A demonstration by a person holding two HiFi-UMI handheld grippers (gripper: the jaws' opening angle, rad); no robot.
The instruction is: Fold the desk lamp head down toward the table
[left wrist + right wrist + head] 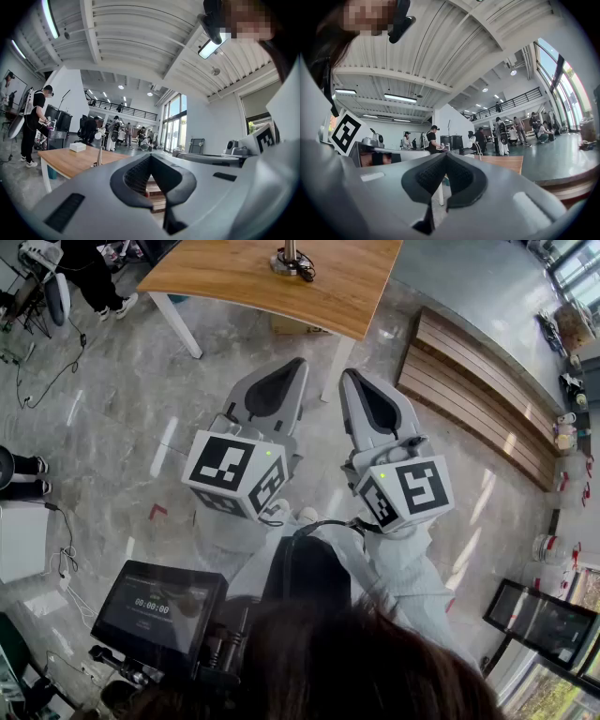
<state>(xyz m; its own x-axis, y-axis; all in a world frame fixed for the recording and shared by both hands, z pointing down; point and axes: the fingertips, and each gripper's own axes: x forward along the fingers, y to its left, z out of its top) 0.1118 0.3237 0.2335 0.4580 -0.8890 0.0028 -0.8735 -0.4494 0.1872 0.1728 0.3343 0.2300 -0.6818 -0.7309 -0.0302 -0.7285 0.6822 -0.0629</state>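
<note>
Closest to us, our left gripper (294,369) and right gripper (351,379) are both shut on nothing. Well ahead, the desk lamp (290,259) stands on the wooden table (225,282), slim stem upright, small white head (97,136) raised; we judge the left gripper slightly better aligned.

Wooden-brown table (244,273), grey grippers' black-and-white cubes (234,474)
</note>
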